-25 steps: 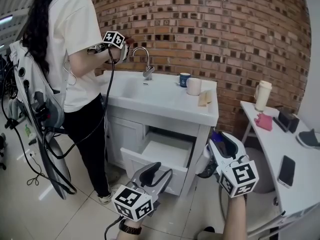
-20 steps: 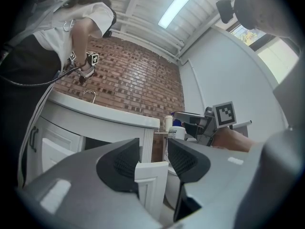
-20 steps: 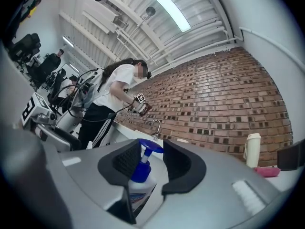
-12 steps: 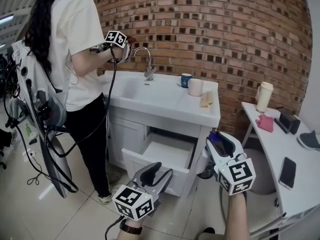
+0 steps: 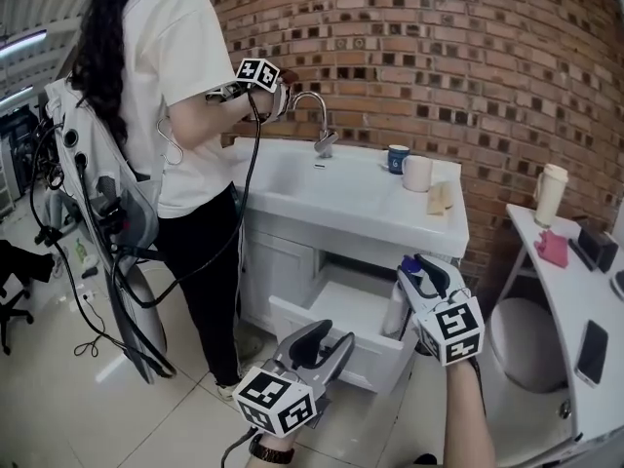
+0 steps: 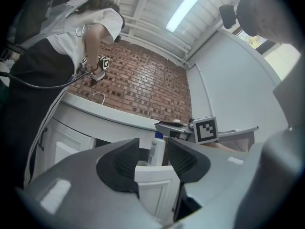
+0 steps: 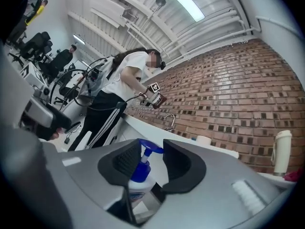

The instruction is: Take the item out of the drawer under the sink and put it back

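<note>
Right claw (image 7: 147, 152), clenched high on the pump bottle (image 7: 139, 175) at the drawer's (image 5: 292, 312) right end, could let it tilt and clip the drawer rim; left claw (image 6: 151, 159) hangs released.

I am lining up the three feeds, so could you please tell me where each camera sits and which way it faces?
Head view: on the wearer's head, facing down at the open drawer; left gripper, right gripper and right forearm show.
Left gripper view: on that gripper, facing up past its parted jaws at the drawer.
Right gripper view: on that gripper, facing the brick wall along jaws shut on the pump bottle.
Shared: all three show the pump bottle.
</note>
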`<state>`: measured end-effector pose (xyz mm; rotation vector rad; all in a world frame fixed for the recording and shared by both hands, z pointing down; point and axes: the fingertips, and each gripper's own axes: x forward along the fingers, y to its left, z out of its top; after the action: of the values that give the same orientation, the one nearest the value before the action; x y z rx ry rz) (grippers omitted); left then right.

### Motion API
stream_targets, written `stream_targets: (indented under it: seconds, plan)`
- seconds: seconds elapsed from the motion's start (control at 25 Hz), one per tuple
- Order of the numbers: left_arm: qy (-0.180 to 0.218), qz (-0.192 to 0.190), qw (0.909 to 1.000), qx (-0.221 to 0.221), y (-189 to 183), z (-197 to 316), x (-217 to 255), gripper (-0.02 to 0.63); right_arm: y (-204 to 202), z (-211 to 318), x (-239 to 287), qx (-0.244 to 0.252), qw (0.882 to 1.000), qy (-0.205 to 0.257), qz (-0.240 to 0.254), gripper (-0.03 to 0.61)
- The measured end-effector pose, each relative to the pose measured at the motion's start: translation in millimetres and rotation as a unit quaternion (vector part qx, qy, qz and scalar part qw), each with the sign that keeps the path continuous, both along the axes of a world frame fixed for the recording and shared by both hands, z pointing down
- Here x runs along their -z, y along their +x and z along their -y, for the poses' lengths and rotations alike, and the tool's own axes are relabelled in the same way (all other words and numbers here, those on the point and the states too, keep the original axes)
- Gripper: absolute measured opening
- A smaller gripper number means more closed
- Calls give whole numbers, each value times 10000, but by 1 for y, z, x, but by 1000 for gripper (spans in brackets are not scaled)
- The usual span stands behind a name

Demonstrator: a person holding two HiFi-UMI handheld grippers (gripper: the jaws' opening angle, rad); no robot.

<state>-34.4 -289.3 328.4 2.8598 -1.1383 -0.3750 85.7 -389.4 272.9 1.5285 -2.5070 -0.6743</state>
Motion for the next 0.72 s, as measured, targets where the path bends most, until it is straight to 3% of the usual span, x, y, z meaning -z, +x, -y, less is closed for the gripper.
stream_targets:
  seconds: [0.24, 0.4, 0.48, 0.6, 0.72]
  plan:
    - [-128, -157, 9997, 163, -16, -1, -5, 193, -16, 42, -66, -7, 9964, -775, -329, 146]
    - [-89, -215, 9996, 151, -12, -1, -1, 193, -7, 46, -81, 52, 9935, -1139, -63, 156]
    - [-83, -243, 9996, 114, -10, 0, -1, 193, -5, 42, -81, 112, 9914, -1307, -12, 245]
    - [-85, -267, 9996, 30, -1, -1, -2, 193, 3, 34, -86, 339, 9838, -1693, 491, 278]
    - [-91, -276, 9996, -52, 9, -2, -3, 193, 11, 22, -92, 835, 9594, -2237, 1501, 278]
